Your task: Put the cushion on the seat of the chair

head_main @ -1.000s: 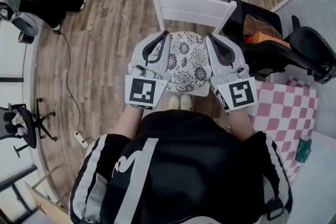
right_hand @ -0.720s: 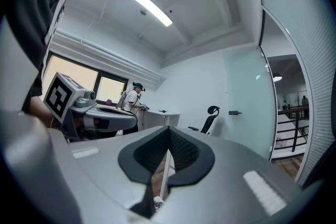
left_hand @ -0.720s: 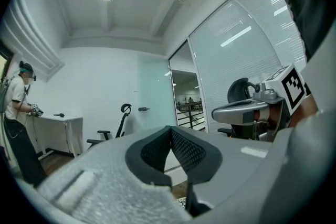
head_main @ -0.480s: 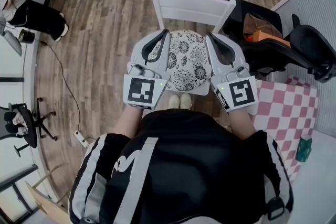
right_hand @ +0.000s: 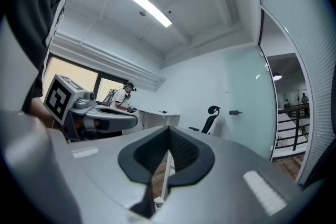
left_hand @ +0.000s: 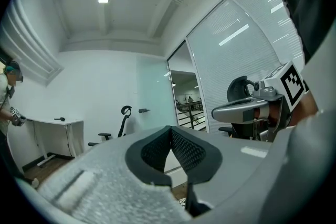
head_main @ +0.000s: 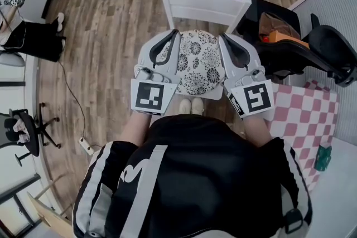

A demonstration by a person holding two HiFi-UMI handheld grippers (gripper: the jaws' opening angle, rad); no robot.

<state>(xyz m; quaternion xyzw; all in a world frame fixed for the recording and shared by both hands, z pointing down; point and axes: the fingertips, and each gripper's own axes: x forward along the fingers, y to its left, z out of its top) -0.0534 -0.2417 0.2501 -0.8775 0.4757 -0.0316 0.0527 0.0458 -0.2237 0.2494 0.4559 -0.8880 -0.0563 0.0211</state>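
A round cushion (head_main: 198, 62) with a black-and-white flower print lies on the seat of the white wooden chair (head_main: 204, 6). My left gripper (head_main: 177, 35) hangs over the cushion's left edge, my right gripper (head_main: 222, 38) over its right edge. Both point toward the chair back. Each is shut with nothing between its pads. In the left gripper view the shut jaws (left_hand: 170, 129) point level across the room, and the right gripper (left_hand: 247, 110) shows beside them. The right gripper view shows its shut jaws (right_hand: 168, 128) and the left gripper (right_hand: 100, 115).
A black office chair (head_main: 312, 50) holding an orange-brown thing stands right of the white chair. A pink checked cloth (head_main: 307, 114) lies at the near right. A cable and power strip (head_main: 85, 145) lie on the wooden floor at the left. Another person (head_main: 30, 36) is at the far left.
Both grippers and the cushion stay where they were. The person at the far left has moved along the picture's left edge.
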